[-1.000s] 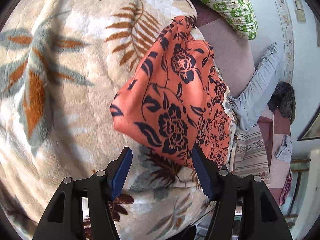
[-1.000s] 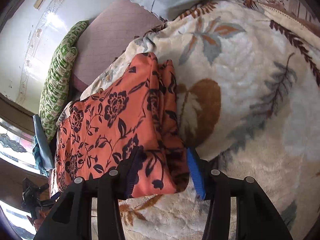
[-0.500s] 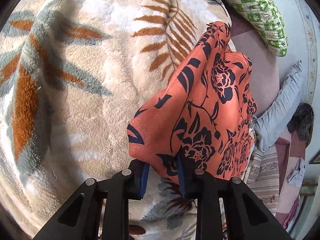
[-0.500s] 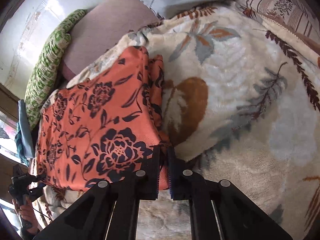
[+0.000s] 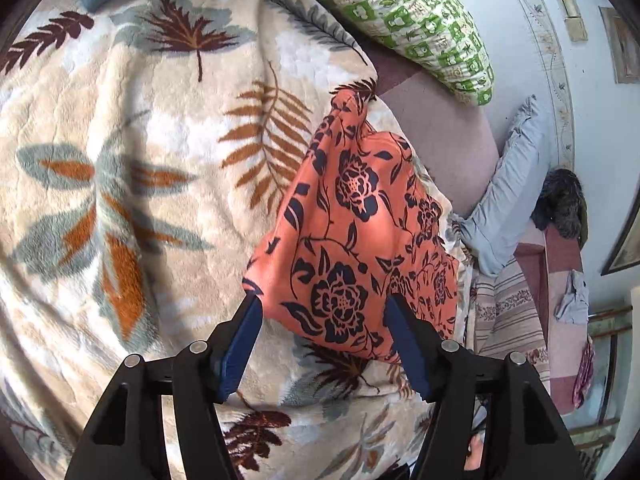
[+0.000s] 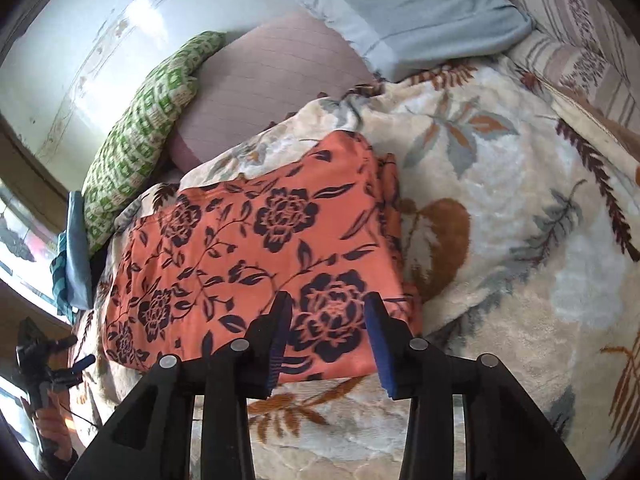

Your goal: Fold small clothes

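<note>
on the bed, the leaf-print blanket (image 5: 132, 184) takes up most of both views, with a green patterned pillow (image 5: 416, 20), a pale blue pillow (image 6: 400, 12) and a mauve cushion (image 6: 272, 80) at its far edge. the orange floral garment (image 6: 248, 256) lies on that blanket as a flat, roughly rectangular slab, already doubled over, with layered edges stacked along its side toward the brown leaf in the right wrist view. it sits near the blanket's edge, close to the mauve cushion.

half a second back both grippers were pinched on the near edge of the cloth; now both have let go. the left gripper (image 5: 322, 320) has its jaws opening wide, pads standing clear on either side of the garment's near corner, nothing pressed between them. the right gripper (image 6: 328, 328) is also opening, more narrowly, and hovers over the near edge of the cloth with the fabric showing between the pads but not squeezed. both views have pulled back a little compared with that pinch, so more of the garment shows.

i read this as a fold just laid down and released. the shape looks tidy on the right side, looser and bunched at the far tip in the left wrist view, so one more fold or a smoothing pass probably remains.
</note>
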The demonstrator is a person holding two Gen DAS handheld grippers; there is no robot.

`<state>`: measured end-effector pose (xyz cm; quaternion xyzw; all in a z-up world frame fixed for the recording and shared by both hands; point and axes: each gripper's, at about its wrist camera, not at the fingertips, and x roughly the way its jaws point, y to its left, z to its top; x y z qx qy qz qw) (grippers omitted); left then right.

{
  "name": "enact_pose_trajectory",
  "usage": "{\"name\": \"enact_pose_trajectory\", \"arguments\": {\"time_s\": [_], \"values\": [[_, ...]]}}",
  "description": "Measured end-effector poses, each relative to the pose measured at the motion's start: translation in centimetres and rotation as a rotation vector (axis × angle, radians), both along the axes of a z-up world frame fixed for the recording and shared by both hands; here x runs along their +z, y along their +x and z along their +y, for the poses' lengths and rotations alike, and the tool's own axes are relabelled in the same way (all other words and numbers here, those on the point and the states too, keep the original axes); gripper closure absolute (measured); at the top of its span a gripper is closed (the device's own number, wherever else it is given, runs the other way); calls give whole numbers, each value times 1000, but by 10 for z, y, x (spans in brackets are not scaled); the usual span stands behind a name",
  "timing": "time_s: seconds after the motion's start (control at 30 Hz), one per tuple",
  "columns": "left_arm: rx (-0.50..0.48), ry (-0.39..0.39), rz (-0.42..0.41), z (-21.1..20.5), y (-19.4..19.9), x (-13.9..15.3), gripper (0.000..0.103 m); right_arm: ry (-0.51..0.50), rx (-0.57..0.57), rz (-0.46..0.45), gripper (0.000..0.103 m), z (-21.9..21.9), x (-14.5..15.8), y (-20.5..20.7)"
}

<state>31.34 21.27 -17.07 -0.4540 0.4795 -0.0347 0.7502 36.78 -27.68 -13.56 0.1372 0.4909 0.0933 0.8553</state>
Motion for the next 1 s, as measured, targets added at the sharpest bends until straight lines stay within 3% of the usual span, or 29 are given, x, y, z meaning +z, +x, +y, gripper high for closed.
{"name": "enact_pose_trajectory", "arguments": {"time_s": [0.1,0.2,0.27,0.4,0.47,0.6,0.7,0.83,0.9,1.0], "values": [[2,7,46,8,20,1,39,-24,111,0,61,50,1,6],[-28,69,84,1,57,4,39,-11,189,17,62,93,-4,23],[-53,126,91,-4,78,10,39,3,191,14,62,109,-4,45],[-99,222,124,-16,116,9,39,38,149,37,51,127,-12,102],[-113,232,130,-23,130,4,40,59,186,46,51,145,-17,127],[-114,372,146,-37,149,-8,41,101,270,-10,53,186,-25,150],[-91,352,198,-33,157,-32,52,74,257,34,54,207,-49,169],[-84,307,176,-24,154,-39,52,-70,209,121,56,214,-86,189],[-92,279,176,-19,152,-37,55,-72,202,103,56,212,-81,191],[-77,133,132,-4,144,-36,55,-78,223,58,51,210,-64,177]]}}
